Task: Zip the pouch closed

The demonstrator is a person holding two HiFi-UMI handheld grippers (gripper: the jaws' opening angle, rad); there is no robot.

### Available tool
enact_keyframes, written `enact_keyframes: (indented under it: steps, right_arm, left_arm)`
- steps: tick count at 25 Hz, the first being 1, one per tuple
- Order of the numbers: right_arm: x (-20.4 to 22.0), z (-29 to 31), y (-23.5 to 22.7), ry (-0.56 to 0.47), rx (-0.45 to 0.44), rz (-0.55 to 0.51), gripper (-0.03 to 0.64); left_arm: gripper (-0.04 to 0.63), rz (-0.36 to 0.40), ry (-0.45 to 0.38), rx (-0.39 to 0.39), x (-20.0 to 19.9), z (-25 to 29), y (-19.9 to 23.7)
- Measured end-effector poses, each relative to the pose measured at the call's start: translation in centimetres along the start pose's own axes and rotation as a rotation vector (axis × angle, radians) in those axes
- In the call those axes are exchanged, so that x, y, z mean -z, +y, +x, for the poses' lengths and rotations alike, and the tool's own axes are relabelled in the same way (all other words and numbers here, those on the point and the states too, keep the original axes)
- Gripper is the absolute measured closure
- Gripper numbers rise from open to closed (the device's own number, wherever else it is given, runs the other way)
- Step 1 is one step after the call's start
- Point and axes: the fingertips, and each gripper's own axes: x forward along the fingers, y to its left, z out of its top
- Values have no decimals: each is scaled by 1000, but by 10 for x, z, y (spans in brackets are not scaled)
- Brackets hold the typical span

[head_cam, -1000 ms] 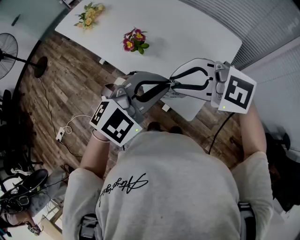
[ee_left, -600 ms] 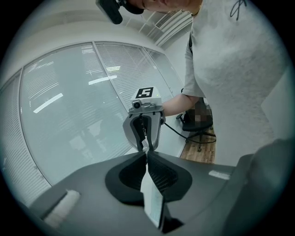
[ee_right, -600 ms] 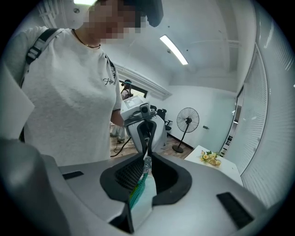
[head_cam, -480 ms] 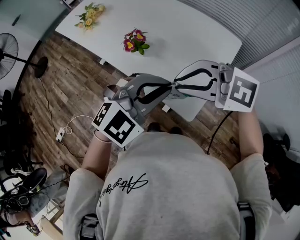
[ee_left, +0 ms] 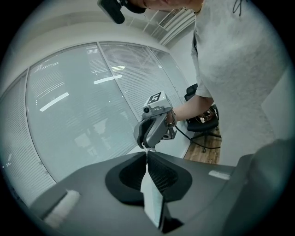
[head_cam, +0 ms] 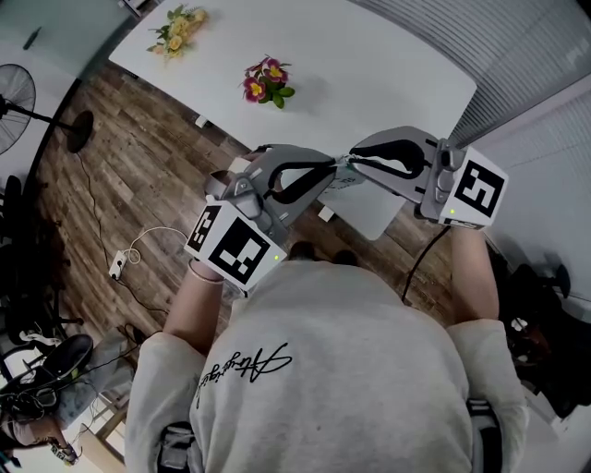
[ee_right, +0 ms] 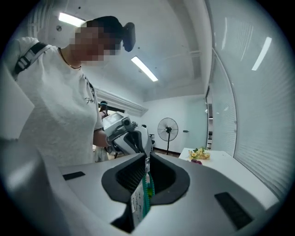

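Observation:
I hold both grippers up in front of my chest, tips meeting in mid-air. The pouch [head_cam: 343,187], thin and white with a teal zip edge, hangs between them. In the left gripper view it shows edge-on as a white strip [ee_left: 151,196] clamped in the dark jaws of my left gripper [ee_left: 147,154], with the right gripper [ee_left: 155,129] facing it. In the right gripper view the pouch [ee_right: 140,198] with its teal zip sits between the grey jaws of my right gripper [ee_right: 147,159]; those jaws have just been closing on it. The left gripper [head_cam: 332,167] and right gripper [head_cam: 354,163] nearly touch.
A white table [head_cam: 369,65] lies below and ahead, with a pink flower bunch [head_cam: 266,81] and a yellow one [head_cam: 178,26] on it. A standing fan [head_cam: 13,100] and a cable [head_cam: 138,249] are on the wooden floor at left. Window blinds [head_cam: 517,46] run along the right.
The right gripper has rolled, its marker cube tipping down and toward me, and its jaws have narrowed onto the pouch. The left gripper has kept still.

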Motion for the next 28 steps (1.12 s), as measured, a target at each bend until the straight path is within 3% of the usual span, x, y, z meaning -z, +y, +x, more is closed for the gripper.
enact_keyframes:
  steps: [7,11,16,23,28]
  right_arm:
    - [2,0,-22,27,274,92,612]
    - [-14,-2,-33,60,401,22,612]
    - [-34,-9,-46,103,543,-105,612]
    - [15,-6,-59,222,618,-73,612]
    - [29,-8,-59,222,620,-31,612]
  left_arm:
    - [583,-45,6,-73,2,4,10]
    - [584,-75,-34,-149,-9,5,27]
    - [586,-55,-81,-223,-23,11,42]
    - [588,-133,-36,-181,10,27,24]
    - [588,-185,-34,-164,20,29,13]
